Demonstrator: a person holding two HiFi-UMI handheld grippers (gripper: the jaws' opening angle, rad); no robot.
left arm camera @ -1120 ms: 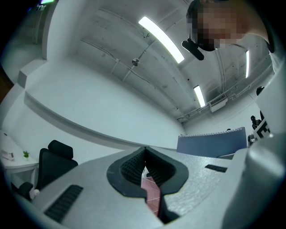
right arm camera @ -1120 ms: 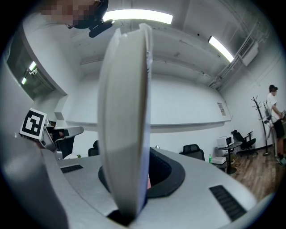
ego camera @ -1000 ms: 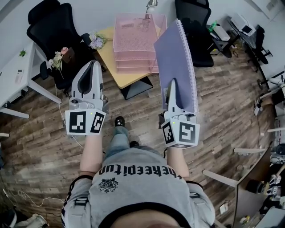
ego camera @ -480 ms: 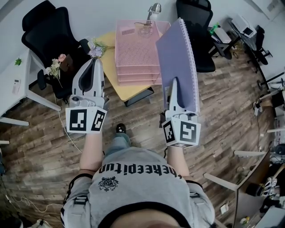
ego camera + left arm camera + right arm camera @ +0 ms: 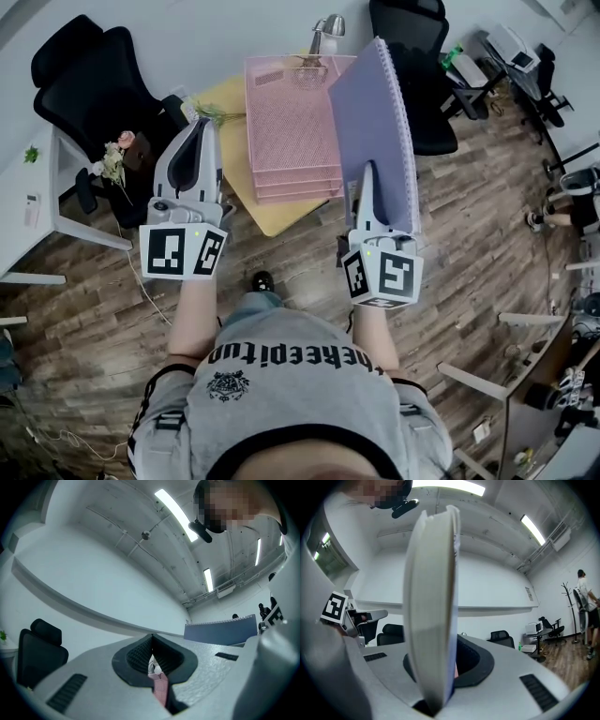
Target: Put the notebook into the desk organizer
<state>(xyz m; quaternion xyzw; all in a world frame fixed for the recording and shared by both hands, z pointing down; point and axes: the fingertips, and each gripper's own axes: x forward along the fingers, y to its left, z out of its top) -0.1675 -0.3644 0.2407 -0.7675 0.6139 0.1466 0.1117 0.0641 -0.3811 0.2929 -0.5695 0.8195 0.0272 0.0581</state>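
My right gripper (image 5: 367, 171) is shut on the lower edge of a purple spiral-bound notebook (image 5: 373, 122), which stands upright. In the right gripper view the notebook (image 5: 430, 606) shows edge-on, rising from between the jaws. The pink mesh desk organizer (image 5: 286, 117), a stack of trays, sits on a small yellow table (image 5: 232, 127) ahead, just left of the notebook. My left gripper (image 5: 202, 127) is held out at the organizer's left side. Its jaws meet at the tips (image 5: 152, 638) with nothing between them. The notebook (image 5: 220, 631) also shows at the right of the left gripper view.
A desk lamp (image 5: 328, 26) stands behind the organizer. Black office chairs stand at the far left (image 5: 89, 80) and far right (image 5: 412, 56). A white desk (image 5: 33, 192) with flowers (image 5: 112, 159) beside it is on the left. Wooden floor lies underfoot, and a person (image 5: 574, 202) is at the right edge.
The table and organizer have drawn nearer in the head view. Both grippers stay level, and the right one keeps its hold on the notebook.
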